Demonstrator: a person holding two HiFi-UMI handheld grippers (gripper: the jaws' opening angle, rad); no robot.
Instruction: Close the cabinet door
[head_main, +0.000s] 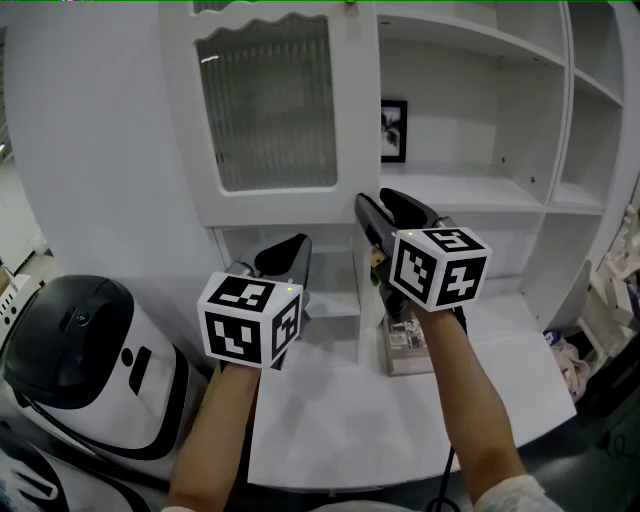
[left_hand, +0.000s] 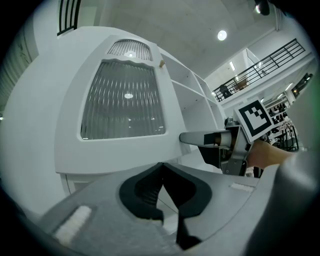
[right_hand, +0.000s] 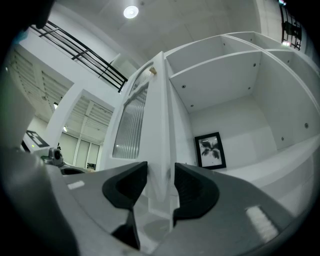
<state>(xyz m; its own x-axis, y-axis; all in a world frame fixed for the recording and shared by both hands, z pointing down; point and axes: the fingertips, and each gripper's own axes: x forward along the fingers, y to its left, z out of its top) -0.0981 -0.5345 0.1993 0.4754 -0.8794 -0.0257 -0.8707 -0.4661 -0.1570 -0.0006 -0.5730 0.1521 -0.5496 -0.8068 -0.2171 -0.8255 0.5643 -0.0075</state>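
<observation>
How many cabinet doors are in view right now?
1: the ribbed-glass door, swung open left of the open shelves, its free edge between the jaws of the right gripper. Others may lie outside the frame.

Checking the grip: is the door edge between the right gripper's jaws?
Yes, the right gripper straddles the edge of the cabinet door.

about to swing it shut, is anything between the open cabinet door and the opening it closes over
Nothing visible does. The cabinet door stands open, its free edge between the right gripper's jaws. A framed picture stands on the shelf at the back wall, likely clear of the door's swing.
</observation>
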